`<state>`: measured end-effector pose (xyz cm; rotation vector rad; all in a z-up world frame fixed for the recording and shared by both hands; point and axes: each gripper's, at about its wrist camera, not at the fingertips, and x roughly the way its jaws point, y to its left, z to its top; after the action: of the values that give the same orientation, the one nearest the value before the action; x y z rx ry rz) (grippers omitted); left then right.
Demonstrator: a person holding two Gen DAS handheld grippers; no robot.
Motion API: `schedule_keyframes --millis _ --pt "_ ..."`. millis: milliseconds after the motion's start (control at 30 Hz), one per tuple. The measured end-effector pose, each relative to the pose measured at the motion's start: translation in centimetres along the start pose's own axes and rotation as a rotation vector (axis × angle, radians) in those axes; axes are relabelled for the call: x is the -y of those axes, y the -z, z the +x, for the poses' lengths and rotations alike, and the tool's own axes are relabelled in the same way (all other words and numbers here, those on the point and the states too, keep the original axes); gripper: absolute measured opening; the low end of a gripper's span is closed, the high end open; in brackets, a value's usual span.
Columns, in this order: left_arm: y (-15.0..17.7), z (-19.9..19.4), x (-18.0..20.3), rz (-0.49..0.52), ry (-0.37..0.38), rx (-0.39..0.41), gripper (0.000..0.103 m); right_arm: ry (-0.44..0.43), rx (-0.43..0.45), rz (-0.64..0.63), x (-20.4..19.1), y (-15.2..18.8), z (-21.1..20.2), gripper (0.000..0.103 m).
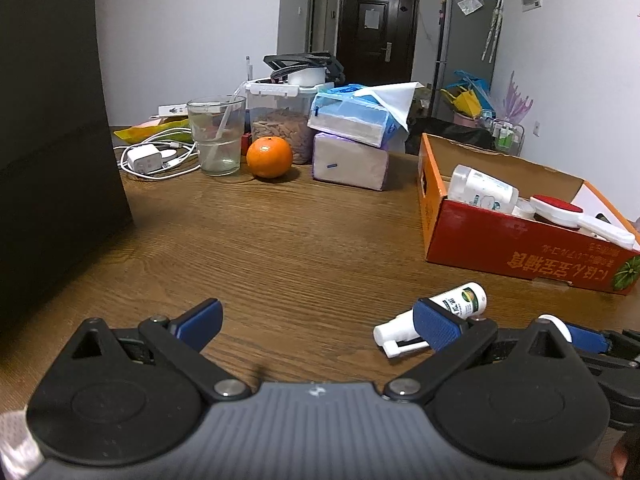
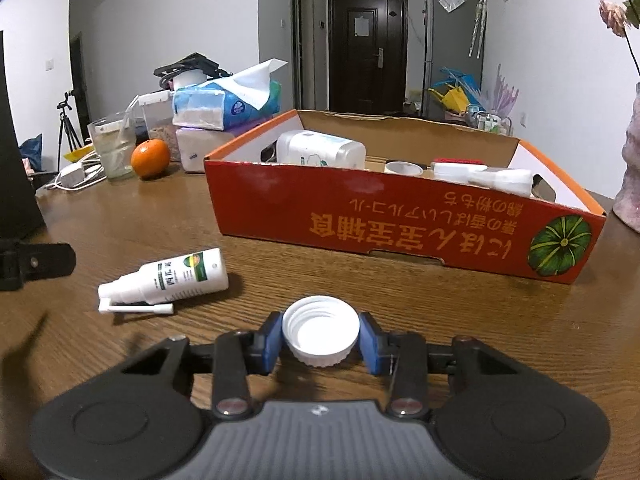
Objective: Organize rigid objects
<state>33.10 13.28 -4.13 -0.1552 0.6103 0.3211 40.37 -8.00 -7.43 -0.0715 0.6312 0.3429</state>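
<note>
White cap (image 2: 320, 336): lies open side up on the wooden table (image 2: 360, 280), at the near edge, just in front of the orange box (image 2: 400, 220). Right gripper (image 2: 320, 338) has its blue pads on either side of the cap, touching its ribbed rim; jaws closed on it. Cap appears to rest on the table.

Left gripper (image 1: 316, 322): jaws wide apart, nothing between them, low over bare table. Its right pad (image 1: 436, 326) sits in front of part of the spray bottle (image 1: 460, 304) in the left wrist view; contact cannot be told.

Spray bottle: white, green and orange label, lying on its side, nozzle end to the left with a thin white tube beside it. Left of the cap, near the box's near left corner but apart from it.

Orange box: open top, printed text upside down, pumpkin picture at the near right corner. Inside: a white bottle (image 2: 320, 150) on its side at far left, a roll of tape (image 2: 404, 168), a red-topped brush with white handle (image 2: 456, 164).

Far left of table: an orange (image 2: 150, 159), a glass with a straw (image 2: 112, 148), a white charger with cable (image 1: 146, 158), two stacked tissue packs (image 1: 352, 140), a clear tub with a white lid (image 1: 280, 120). Dark panel (image 1: 52, 140) fills the left side of the left wrist view. Dark door (image 2: 366, 44) at the far wall.
</note>
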Motion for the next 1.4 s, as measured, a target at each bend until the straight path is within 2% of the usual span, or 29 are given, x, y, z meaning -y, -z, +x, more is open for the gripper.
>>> schedule_keyframes --millis 267,367,600,900,1233,1400 --pt "0.0 0.5 0.5 -0.013 -0.055 0.004 0.103 -0.005 0.049 0.021 0.9 -0.3 -1.1 0.039" --pt "0.0 0.6 1.1 -0.024 -0.055 0.002 0.103 0.0 0.065 0.027 1.4 -0.5 -1.4 0.039" --pt "0.3 1.0 3.9 -0.044 -0.039 -0.006 0.103 0.016 0.079 0.046 3.5 -0.6 -1.7 0.039" --pt "0.3 1.7 7.8 -0.08 -0.067 0.001 0.103 0.044 0.092 0.085 6.9 -0.8 -2.1 0.039" --pt "0.1 3.3 11.5 -0.085 -0.154 -0.015 0.103 0.066 0.092 0.099 9.9 -0.8 -1.9 0.039" --pt "-0.2 4.6 12.1 -0.111 -0.208 -0.047 0.103 0.071 0.09 0.095 10.8 -0.8 -1.7 0.039"
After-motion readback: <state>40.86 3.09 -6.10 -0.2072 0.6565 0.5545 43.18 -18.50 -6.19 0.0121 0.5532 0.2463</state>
